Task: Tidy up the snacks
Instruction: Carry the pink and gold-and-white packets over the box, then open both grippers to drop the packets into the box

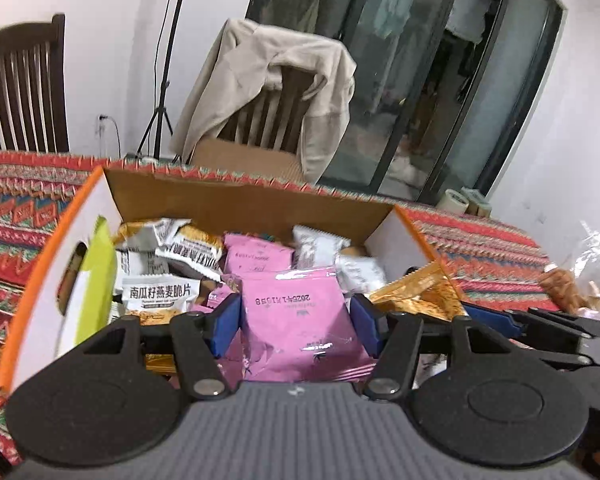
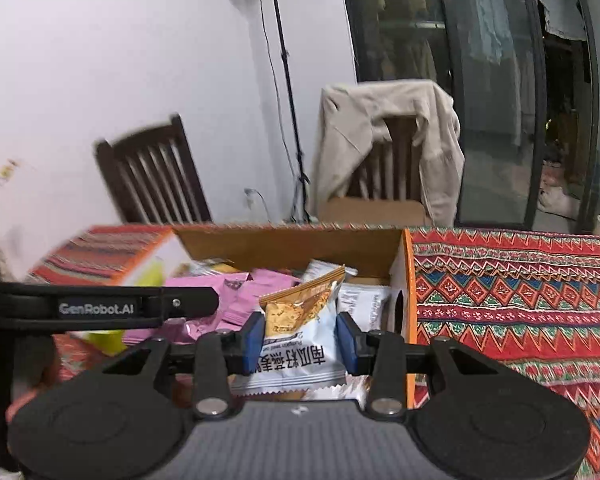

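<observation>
An open cardboard box (image 1: 260,204) with orange edges holds several snack packets, pink, white and gold. My left gripper (image 1: 294,312) is shut on a pink packet (image 1: 296,320) and holds it over the box's near side. My right gripper (image 2: 300,334) is shut on a white and gold packet (image 2: 300,336) with Chinese print, held upright over the box (image 2: 292,246) at its right end. In the left wrist view that gold packet (image 1: 416,296) and the right gripper's arm (image 1: 540,320) show at right. In the right wrist view the left gripper's arm (image 2: 100,308) crosses at left.
The box stands on a table with a red patterned cloth (image 2: 520,292). A clear bag of snacks (image 1: 580,276) lies at the right. Two dark wooden chairs stand behind, one (image 1: 284,108) draped with a beige jacket. A tripod stand (image 1: 166,80), tape roll (image 1: 456,200) and glass doors are beyond.
</observation>
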The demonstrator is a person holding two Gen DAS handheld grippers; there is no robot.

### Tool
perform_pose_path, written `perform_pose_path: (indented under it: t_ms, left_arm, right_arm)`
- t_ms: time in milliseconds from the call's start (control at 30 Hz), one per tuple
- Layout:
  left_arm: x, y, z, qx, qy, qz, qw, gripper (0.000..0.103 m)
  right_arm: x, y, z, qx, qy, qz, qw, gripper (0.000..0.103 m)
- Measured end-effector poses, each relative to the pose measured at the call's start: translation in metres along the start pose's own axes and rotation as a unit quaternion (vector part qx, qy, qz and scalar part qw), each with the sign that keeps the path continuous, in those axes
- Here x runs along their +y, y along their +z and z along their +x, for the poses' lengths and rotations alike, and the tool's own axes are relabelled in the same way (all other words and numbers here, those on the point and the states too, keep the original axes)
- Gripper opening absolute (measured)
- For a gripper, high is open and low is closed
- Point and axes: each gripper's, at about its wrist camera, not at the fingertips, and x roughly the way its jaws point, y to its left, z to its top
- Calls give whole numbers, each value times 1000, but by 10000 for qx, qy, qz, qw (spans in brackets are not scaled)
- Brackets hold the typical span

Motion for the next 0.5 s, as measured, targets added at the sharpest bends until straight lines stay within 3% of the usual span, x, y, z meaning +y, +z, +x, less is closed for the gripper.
perform_pose_path:
  t_ms: [167,367,433,500]
  left_arm:
    - [6,-2,17,116,-52,-26,9999,61]
    - [-1,-2,22,157,-86,35,9998,61]
    - [-2,-3,22,184,-91,37,9998,61]
    - [-2,-3,19,162,-116,16,9998,64]
  right_arm:
    - [3,-9,33,268,-8,-79,9996,38]
    - [6,-12,43,449,124,-169,9988,40]
    - [6,-11,36,394,73,-183,9990,50]
    - [3,-8,24,289,7,-214,9994,52]
